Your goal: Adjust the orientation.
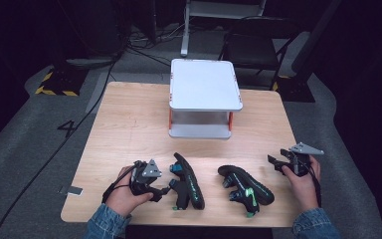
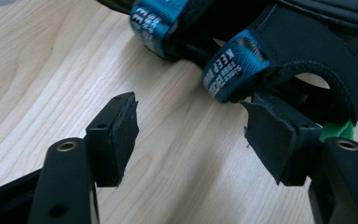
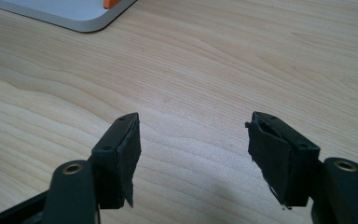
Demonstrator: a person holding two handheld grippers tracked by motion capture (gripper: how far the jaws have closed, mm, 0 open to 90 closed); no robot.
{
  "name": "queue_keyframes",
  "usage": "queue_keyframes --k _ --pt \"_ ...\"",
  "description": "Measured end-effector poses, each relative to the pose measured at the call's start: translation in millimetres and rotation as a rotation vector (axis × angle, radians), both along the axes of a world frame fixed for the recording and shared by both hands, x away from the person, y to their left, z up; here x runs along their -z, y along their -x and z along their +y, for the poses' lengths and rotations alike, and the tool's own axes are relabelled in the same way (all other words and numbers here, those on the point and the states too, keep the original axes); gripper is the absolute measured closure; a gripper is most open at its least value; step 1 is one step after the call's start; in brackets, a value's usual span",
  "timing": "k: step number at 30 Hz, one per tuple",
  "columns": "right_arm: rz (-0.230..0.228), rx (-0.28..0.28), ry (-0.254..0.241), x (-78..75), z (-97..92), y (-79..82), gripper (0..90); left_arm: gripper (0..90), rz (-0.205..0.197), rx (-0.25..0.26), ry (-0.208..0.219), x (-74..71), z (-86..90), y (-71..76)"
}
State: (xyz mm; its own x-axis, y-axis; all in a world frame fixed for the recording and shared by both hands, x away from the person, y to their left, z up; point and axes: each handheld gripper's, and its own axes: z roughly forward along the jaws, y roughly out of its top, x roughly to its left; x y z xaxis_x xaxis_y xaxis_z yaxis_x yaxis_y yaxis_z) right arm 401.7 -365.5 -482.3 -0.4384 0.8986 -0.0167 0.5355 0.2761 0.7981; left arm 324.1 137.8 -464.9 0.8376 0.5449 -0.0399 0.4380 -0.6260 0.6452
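Two black sandals with blue and green straps lie near the table's front edge, the left sandal [image 1: 189, 181] and the right sandal [image 1: 246, 185]. My left gripper [image 1: 164, 190] rests in a hand just left of the left sandal and points at it. In the left gripper view the left gripper [image 2: 191, 135] is open, its right pad close to the sandal's blue strap [image 2: 233, 65]. My right gripper [image 1: 277, 162] is held at the table's right edge, to the right of the right sandal. In the right gripper view the right gripper [image 3: 193, 149] is open over bare wood.
A white two-tier shelf [image 1: 205, 84] with orange posts stands at the back middle of the wooden table [image 1: 129, 124]; its base corner [image 3: 74, 16] shows in the right gripper view. A folding chair [image 1: 253, 45] and floor cables lie beyond the table.
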Motion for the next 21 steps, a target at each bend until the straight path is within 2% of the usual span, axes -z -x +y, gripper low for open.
queue_keyframes --k 4,5,8,9,11,12,13,14,15,18,19,21 --pt "0.0 0.001 0.003 0.0 0.3 0.2 35.4 43.2 -0.006 0.016 0.003 4.2 -5.9 -0.1" --pt "-0.001 0.005 0.002 -0.2 0.2 0.4 35.5 47.7 0.0 0.028 0.02 8.8 -10.4 -0.1" --pt "0.001 0.011 0.0 -0.2 -0.5 0.3 35.8 55.6 0.002 0.052 0.028 11.9 -14.8 -0.1" --pt "0.001 0.012 0.001 -0.2 -0.6 0.3 35.9 59.4 -0.004 0.066 0.026 13.2 -19.5 1.0" --pt "0.0 0.011 0.0 -0.3 -0.6 0.4 36.1 65.1 -0.03 0.066 -0.011 12.1 -21.5 1.8" --pt "0.0 0.011 0.0 -0.3 -0.6 0.4 36.1 67.2 -0.03 0.066 -0.011 12.1 -21.5 1.8" --pt "0.0 0.011 0.0 -0.4 -0.6 0.5 36.1 68.2 -0.015 0.057 0.013 11.4 -20.9 1.5" --pt "0.0 0.011 0.0 -0.4 -0.6 0.5 36.1 68.9 -0.015 0.057 0.013 11.4 -20.9 1.5" --pt "-0.001 0.01 0.001 -0.4 -0.5 0.5 36.2 69.4 -0.009 0.054 0.034 11.3 -19.3 0.9" --pt "-0.002 0.01 0.0 -0.5 -0.3 0.6 36.2 71.0 -0.01 0.054 0.051 9.6 -18.1 0.5" --pt "-0.002 0.011 -0.001 -0.6 -0.2 0.7 36.2 72.5 -0.031 0.042 0.083 4.9 -15.7 0.3" --pt "0.001 0.01 0.0 -0.2 -0.1 0.6 36.2 75.5 -0.054 0.013 0.116 -2.5 -10.0 -0.3"
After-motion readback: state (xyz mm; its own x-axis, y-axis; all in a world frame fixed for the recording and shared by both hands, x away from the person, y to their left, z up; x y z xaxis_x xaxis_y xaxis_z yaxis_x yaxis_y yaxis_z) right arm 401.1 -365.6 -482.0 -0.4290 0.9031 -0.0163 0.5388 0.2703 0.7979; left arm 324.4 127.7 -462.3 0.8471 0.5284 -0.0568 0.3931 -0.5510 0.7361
